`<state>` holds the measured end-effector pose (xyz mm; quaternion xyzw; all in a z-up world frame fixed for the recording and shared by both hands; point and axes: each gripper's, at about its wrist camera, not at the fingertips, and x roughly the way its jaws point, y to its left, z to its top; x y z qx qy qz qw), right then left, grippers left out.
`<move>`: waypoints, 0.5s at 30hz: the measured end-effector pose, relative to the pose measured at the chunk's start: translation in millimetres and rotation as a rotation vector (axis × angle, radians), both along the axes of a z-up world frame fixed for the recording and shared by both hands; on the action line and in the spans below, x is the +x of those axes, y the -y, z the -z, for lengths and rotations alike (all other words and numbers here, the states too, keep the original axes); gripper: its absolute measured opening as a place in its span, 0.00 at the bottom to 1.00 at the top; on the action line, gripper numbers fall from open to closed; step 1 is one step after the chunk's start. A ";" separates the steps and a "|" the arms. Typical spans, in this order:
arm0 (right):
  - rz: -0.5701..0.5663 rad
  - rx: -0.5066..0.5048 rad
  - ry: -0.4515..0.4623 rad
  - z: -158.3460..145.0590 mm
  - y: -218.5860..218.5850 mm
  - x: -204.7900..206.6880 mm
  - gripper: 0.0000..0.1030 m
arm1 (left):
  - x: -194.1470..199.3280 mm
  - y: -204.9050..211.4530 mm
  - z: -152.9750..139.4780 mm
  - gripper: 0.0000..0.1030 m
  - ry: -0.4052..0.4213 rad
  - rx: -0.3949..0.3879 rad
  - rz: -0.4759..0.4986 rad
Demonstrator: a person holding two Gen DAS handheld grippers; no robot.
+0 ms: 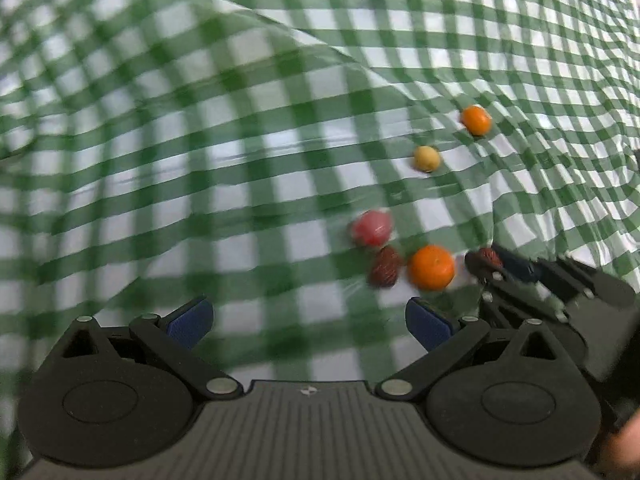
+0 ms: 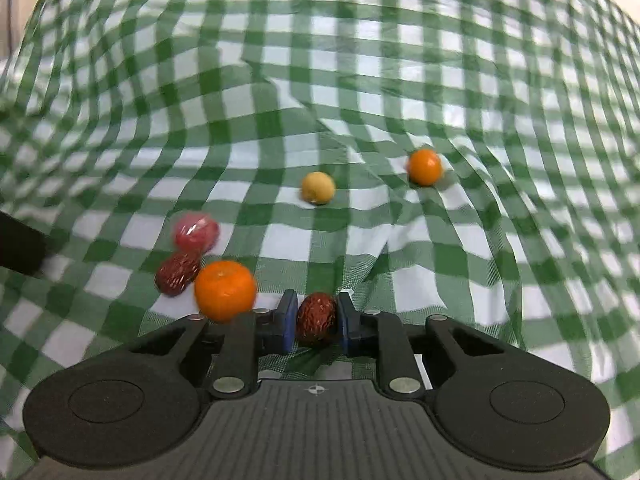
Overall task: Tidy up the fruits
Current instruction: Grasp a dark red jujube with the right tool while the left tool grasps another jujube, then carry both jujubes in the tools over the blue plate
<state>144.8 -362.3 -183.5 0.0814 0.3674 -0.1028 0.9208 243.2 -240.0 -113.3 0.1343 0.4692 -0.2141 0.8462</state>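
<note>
My right gripper [image 2: 317, 317] is shut on a dark red date [image 2: 316, 319], just above the cloth; it also shows in the left wrist view [image 1: 486, 260]. To its left lie a big orange [image 2: 225, 290], a second date [image 2: 177, 273] and a pink-red fruit [image 2: 197, 232], close together. Farther off lie a yellow fruit [image 2: 318, 187] and a small orange [image 2: 425, 166]. My left gripper [image 1: 308, 322] is open and empty, with the big orange [image 1: 431, 267], second date [image 1: 385, 267] and pink-red fruit [image 1: 372, 227] ahead to its right.
A wrinkled green-and-white checked cloth [image 2: 360, 80] covers the whole surface, with raised folds [image 1: 280, 36] behind the fruits. A dark object [image 2: 18, 248] pokes in at the left edge of the right wrist view.
</note>
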 end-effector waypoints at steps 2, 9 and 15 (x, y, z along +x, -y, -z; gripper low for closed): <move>0.017 0.015 0.010 0.2 8.8 -4.1 0.21 | 12.2 15.0 14.3 0.98 -0.018 -0.013 0.037; 0.081 0.058 0.052 -2.8 28.2 -5.5 0.21 | 33.3 42.7 47.9 0.76 -0.041 0.014 0.091; 0.089 0.065 0.068 -1.5 28.7 -4.5 0.21 | 19.6 52.7 44.6 0.20 -0.042 -0.022 0.212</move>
